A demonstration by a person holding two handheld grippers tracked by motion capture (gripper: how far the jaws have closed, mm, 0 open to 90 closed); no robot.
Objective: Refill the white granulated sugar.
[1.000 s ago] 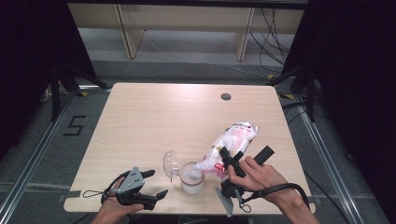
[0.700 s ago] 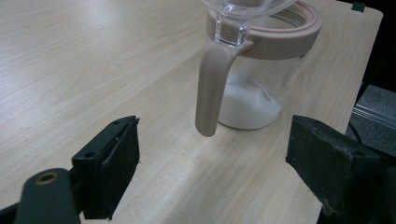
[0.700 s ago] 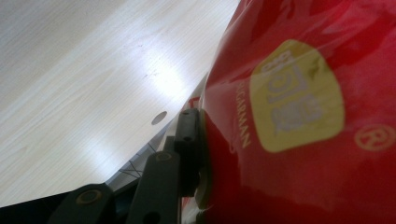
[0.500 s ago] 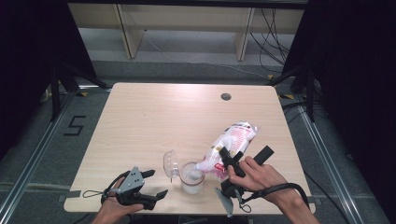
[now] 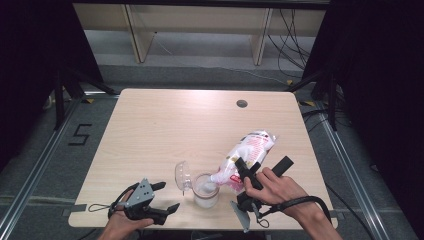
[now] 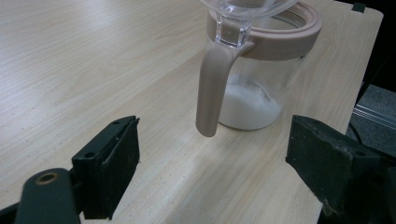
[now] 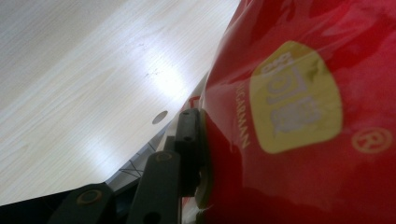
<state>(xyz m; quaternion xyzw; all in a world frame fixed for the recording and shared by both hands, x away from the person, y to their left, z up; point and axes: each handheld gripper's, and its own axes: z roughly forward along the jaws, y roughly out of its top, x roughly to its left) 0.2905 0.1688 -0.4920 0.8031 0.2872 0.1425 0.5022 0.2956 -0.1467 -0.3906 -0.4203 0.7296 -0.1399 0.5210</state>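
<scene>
Pour under way | we clamp the bag (image 5: 248,152) in our right gripper (image 5: 243,172), tilted over the jar (image 5: 206,190) | left gripper (image 5: 166,197) wide, idle | thin white layer in; more left

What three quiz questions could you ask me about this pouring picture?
1. True or false: the right hand-held gripper is clamped on the red and white bag.
2. What lies in the bottom of the clear jar: A) white powder, B) beans, C) water?
3. Are the left hand-held gripper jaws open or shut?

Key: 1 true; 2 A; 3 open.
</scene>
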